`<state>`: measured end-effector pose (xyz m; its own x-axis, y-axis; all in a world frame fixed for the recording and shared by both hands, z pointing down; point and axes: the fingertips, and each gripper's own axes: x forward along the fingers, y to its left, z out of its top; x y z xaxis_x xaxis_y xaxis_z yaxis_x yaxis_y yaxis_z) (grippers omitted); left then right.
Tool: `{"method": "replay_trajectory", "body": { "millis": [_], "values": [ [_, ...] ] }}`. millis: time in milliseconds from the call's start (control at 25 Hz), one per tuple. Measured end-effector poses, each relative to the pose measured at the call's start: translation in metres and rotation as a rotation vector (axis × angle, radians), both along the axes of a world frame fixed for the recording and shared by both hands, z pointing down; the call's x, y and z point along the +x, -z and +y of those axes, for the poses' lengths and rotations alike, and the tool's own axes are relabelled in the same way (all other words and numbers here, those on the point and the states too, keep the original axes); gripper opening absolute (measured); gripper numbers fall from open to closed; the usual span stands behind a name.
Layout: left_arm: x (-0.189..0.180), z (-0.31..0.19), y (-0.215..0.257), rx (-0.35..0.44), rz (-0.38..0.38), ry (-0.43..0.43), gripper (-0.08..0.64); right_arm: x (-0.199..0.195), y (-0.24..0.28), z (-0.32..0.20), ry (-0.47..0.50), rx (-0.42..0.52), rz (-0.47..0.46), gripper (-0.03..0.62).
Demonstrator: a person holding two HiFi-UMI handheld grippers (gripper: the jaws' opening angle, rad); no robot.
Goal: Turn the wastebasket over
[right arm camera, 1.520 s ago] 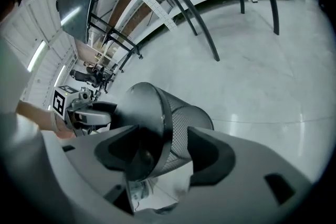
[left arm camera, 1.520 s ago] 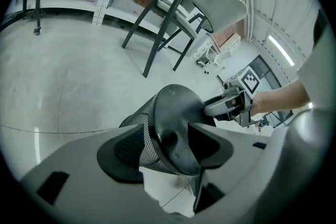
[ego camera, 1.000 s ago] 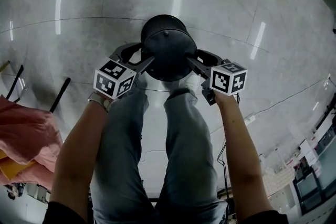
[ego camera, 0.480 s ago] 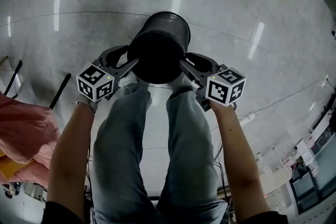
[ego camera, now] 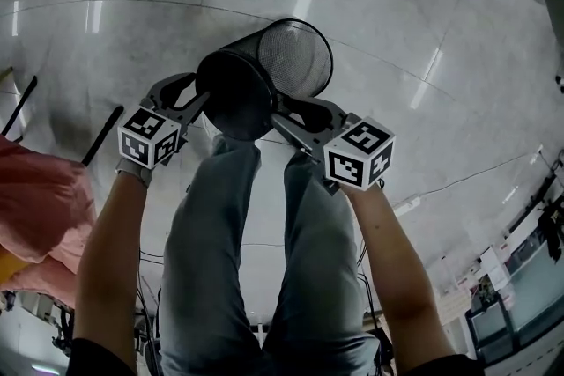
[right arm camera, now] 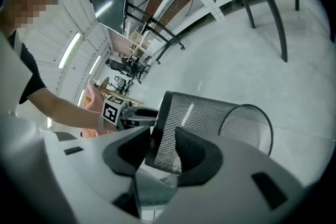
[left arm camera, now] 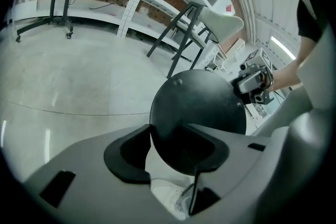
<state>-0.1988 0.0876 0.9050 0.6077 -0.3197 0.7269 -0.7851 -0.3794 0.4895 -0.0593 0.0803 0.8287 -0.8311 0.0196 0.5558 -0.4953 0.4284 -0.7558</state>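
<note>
Stands on a pale, glossy floor, legs filling the lower middle of the head view. Holds the black mesh basket up in front of the knees, tipped on its side, with the solid base toward the camera and the open mouth pointing up-frame and right. Differs from a second ago: then showed only the round base, mouth down; since then tilted over, so the mesh inside now shows.

Grips it from both sides: left tool clamped on the edge of the base, right tool clamped on the mesh wall just beside the base. Has just been closing both tools to a middling gap, with the basket between the jaws.

Gives, in the left gripper view, only the dark base disc, with a white chair beyond it. Gives, in the right gripper view, the mesh wall, the rim ring and the left tool's marker cube, none of which the left gripper view shows.
</note>
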Motion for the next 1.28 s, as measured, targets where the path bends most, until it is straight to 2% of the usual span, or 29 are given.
{"method": "replay_trajectory", "body": {
  "millis": [120, 200, 240, 440, 520, 600, 680, 840, 920, 1040, 1120, 1200, 1240, 1280],
  "values": [
    [-0.019, 0.005, -0.003, 0.010, -0.038, 0.008, 0.162, -0.023, 0.005, 0.009, 0.054, -0.017, -0.056, 0.156],
    [-0.036, 0.007, -0.006, 0.016, -0.076, 0.021, 0.123, -0.037, 0.005, 0.016, 0.090, -0.031, -0.070, 0.221],
    [-0.043, 0.007, -0.007, 0.017, -0.093, 0.035, 0.112, -0.040, 0.003, 0.018, 0.103, -0.032, -0.065, 0.234],
    [-0.051, 0.001, -0.015, 0.010, -0.147, 0.060, 0.092, -0.027, -0.030, 0.022, 0.159, -0.019, 0.052, 0.253],
    [-0.052, -0.001, -0.019, 0.002, -0.166, 0.078, 0.087, -0.026, -0.037, 0.022, 0.165, -0.009, 0.066, 0.247],
    [-0.054, -0.005, -0.018, 0.006, -0.152, 0.117, 0.081, -0.030, -0.039, 0.019, 0.150, 0.015, 0.068, 0.225],
    [-0.054, -0.011, -0.009, 0.025, -0.105, 0.157, 0.083, -0.038, -0.042, 0.015, 0.127, 0.028, 0.072, 0.179],
    [-0.047, -0.018, 0.018, 0.047, 0.070, 0.255, 0.100, -0.055, -0.046, 0.008, 0.051, 0.017, 0.064, 0.133],
    [-0.051, -0.023, 0.023, 0.041, 0.126, 0.313, 0.098, -0.061, -0.047, 0.003, 0.007, 0.007, 0.049, 0.104],
    [-0.068, -0.026, 0.011, 0.020, 0.107, 0.375, 0.091, -0.068, -0.055, 0.001, 0.003, 0.001, 0.068, 0.094],
    [-0.077, -0.026, 0.001, 0.003, 0.070, 0.376, 0.078, -0.067, -0.069, 0.001, 0.018, -0.006, 0.116, 0.111],
    [-0.073, -0.022, -0.008, -0.013, 0.050, 0.323, 0.072, -0.059, -0.084, 0.001, 0.021, -0.020, 0.161, 0.161],
    [-0.068, -0.019, -0.011, -0.017, 0.041, 0.286, 0.072, -0.055, -0.089, -0.001, 0.018, -0.019, 0.174, 0.165],
    [-0.064, -0.016, -0.014, -0.018, 0.031, 0.256, 0.080, -0.053, -0.091, -0.003, 0.011, -0.017, 0.181, 0.140]
  ]
}}
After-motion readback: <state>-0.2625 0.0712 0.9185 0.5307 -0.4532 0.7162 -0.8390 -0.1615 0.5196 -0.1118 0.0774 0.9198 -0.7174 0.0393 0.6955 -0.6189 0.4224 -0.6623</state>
